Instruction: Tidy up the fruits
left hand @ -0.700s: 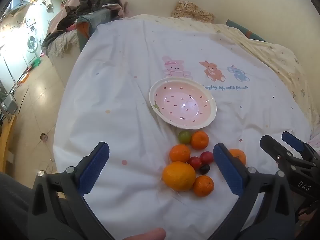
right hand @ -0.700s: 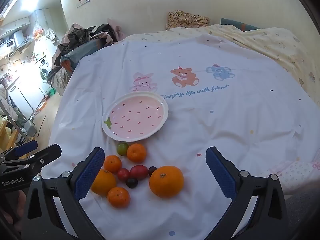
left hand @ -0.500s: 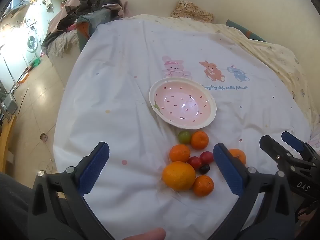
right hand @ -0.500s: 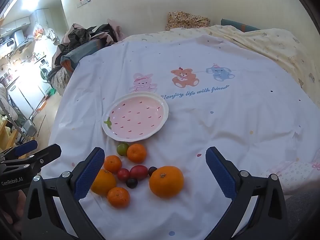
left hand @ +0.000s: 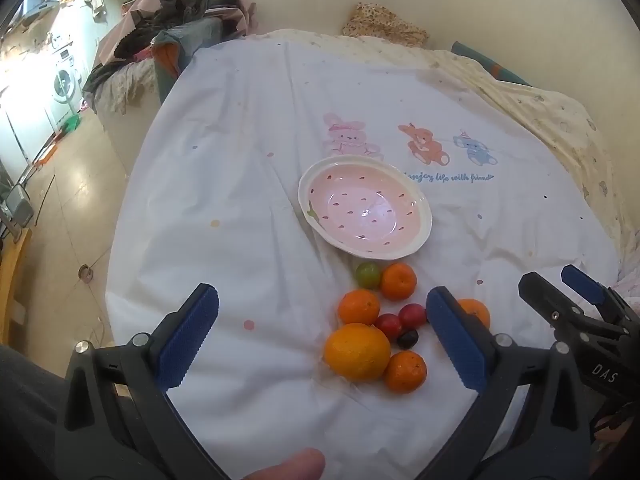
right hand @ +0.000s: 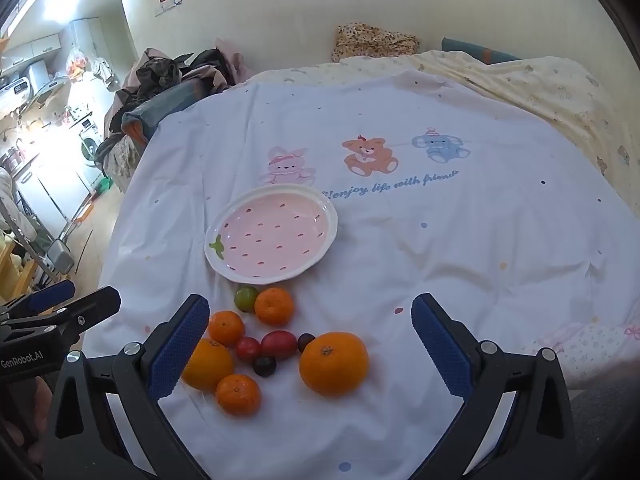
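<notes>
Right wrist: fruits (right hand: 276, 344) beside plate (right hand: 224, 268)

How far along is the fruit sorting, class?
Done: nothing; the plate is empty. In hand: nothing; the left gripper and right gripper are open above the fruits. Left: every fruit lies on the sheet.

Clothes heap (right hand: 176, 76), washing machine (left hand: 64, 80) (far left).

Pink seed-speckled plate (right hand: 280, 200); orange, red, green fruits (right hand: 334, 362).
</notes>
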`<state>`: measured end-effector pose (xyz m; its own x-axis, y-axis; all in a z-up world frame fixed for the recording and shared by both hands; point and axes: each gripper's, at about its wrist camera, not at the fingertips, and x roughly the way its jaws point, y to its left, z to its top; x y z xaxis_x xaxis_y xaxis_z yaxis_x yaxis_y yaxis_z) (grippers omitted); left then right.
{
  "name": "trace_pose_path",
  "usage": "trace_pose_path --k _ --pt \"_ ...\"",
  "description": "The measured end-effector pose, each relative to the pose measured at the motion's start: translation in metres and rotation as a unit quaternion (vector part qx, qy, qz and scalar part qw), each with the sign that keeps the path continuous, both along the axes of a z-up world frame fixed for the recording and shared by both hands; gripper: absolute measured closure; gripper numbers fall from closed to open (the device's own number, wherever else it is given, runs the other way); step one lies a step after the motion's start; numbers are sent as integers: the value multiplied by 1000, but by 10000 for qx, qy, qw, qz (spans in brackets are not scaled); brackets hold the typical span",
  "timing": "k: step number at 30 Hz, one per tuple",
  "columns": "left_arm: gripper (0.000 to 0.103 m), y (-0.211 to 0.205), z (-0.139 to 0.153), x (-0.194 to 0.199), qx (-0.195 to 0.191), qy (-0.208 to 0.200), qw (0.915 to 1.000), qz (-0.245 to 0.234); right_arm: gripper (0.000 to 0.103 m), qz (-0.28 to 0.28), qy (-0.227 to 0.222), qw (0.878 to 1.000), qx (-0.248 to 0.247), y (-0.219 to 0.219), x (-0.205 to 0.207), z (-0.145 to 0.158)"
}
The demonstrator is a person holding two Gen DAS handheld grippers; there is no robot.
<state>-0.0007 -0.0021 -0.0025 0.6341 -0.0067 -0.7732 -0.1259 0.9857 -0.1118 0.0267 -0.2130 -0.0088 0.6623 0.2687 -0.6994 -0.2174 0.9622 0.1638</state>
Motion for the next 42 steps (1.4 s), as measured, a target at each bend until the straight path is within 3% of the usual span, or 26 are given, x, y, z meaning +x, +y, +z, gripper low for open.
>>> trace_pose_path --k 42 --pt "1 3 2 1 -59 19 10000 -6 0 -5 -5 10000 -23 -3 1 2"
